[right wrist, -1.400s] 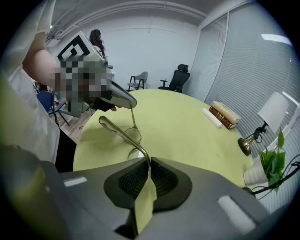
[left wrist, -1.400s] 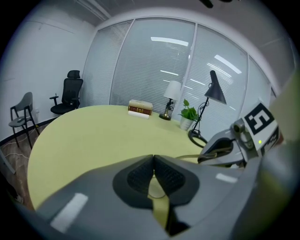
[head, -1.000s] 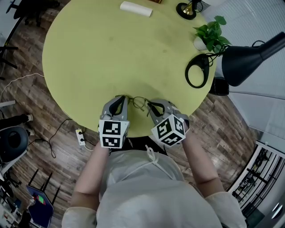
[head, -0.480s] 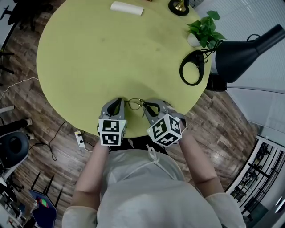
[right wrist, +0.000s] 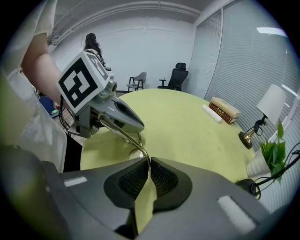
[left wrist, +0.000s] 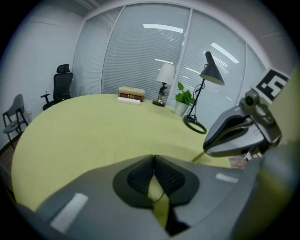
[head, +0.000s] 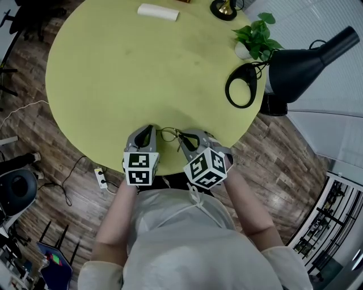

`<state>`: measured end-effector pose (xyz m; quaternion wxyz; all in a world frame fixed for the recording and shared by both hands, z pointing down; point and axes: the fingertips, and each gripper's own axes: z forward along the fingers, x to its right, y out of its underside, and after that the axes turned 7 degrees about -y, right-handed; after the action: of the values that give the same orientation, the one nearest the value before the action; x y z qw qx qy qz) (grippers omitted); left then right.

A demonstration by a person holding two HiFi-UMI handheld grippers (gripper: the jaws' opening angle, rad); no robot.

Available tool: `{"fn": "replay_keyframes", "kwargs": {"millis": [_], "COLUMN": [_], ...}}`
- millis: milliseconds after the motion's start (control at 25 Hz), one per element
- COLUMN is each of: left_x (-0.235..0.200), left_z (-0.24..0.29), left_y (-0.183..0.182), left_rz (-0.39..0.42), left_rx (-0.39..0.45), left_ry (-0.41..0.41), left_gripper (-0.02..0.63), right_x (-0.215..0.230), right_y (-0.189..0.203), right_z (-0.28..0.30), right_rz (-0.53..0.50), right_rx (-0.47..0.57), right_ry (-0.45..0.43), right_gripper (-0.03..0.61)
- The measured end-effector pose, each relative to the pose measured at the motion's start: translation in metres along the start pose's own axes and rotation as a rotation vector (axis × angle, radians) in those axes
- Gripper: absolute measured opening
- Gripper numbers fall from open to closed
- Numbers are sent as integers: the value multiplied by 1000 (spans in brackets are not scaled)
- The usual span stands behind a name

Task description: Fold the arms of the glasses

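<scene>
**Glasses Gripped by Both Grippers at the Near Table Edge**

At the far left, a white power strip (head: 102, 176) lay on the wooden floor (head: 34, 119) beside the round yellow-green table (head: 113, 68). A white oblong item (head: 157, 11) lay at the table's far edge.

The left gripper (left wrist: 153, 159) pointed down toward the near edge of the table. Its jaws were pressed together at the tips. The right gripper view showed a thin metal arm of the glasses (head: 170, 135) running out from between those jaws, so the left gripper was clamped on the glasses.

The glasses were at the near edge of the table, between the two gripper tips. The views did not show whether the lens rims touched the tabletop.

The right gripper (right wrist: 149, 161) pointed steeply down just right of the glasses. Its jaws were closed on the thin metal wire of the frame, which entered between them at their top end. The two grippers stood near each other.

Farther right, well apart from the glasses, a black ring-shaped lamp base (head: 228, 90) rested on the table near a potted plant (head: 255, 37). The black lamp shade (head: 295, 71) hung beyond the table rim.
</scene>
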<state>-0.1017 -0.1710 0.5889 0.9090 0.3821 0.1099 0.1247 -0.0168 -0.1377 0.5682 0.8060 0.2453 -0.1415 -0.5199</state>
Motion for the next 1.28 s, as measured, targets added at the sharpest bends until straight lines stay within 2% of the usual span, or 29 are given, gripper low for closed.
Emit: {"fn": "replay_keyframes", "kwargs": {"millis": [200, 400, 560, 800, 960, 1120, 1280], "left_x": [-5, -17, -16, -13, -14, -15, -13], "left_z": [-24, -30, -30, -28, -26, -26, -25], "left_y": [14, 41, 46, 65, 64, 64, 64], "left_rz": [-33, -184, -244, -251, -274, -296, -259], "left_rx": [-19, -93, -126, -198, -200, -203, -213], "left_ry": [0, -4, 7, -12, -6, 4, 11], "left_gripper": [6, 6, 6, 6, 6, 6, 6], "right_x": [-2, -2, -5, -14, -16, -16, -16], "right_y": [-2, -5, -8, -9, -12, -16, -21], "right_z": [-1, -3, -3, -2, -3, -1, 6], "right_rz": [10, -28, -44, -54, -55, -120, -148], "right_rx": [-6, -15, -20, -32, -39, -73, -103], "right_ry": [1, 0, -3, -14, -27, -31, -45], "right_gripper": [18, 18, 18, 21, 26, 26, 27]}}
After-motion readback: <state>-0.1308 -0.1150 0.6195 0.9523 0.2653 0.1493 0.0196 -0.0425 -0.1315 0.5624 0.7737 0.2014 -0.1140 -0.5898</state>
